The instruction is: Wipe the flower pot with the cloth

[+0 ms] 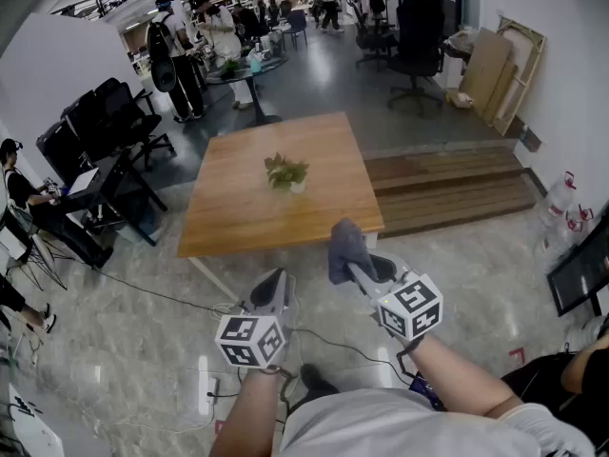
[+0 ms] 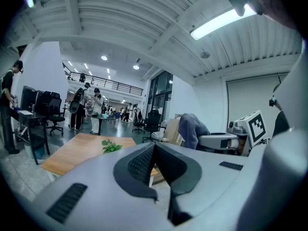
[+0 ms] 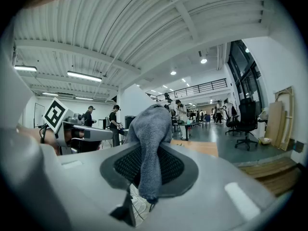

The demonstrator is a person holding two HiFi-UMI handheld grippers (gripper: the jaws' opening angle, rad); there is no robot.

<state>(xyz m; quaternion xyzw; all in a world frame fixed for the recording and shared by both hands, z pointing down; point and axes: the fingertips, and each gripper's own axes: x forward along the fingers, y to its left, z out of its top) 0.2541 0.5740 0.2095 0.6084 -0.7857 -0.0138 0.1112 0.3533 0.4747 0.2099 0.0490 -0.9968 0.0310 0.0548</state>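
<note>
In the middle of the head view, a small flower pot (image 1: 297,187) with a leafy plant stands on a wooden counter (image 1: 238,212), well apart from both grippers low in the frame. The right gripper (image 1: 350,263) clamps a grey cloth (image 1: 343,244) that drapes over its tips. The left gripper (image 1: 273,282) has its jaws pressed together on nothing.

The head view looks steeply down past the left tool (image 1: 274,279) and right tool (image 1: 350,263) toward the far wooden surface (image 1: 238,208). Both gripper views look roughly level along their jaws, sharing that surface.
</note>
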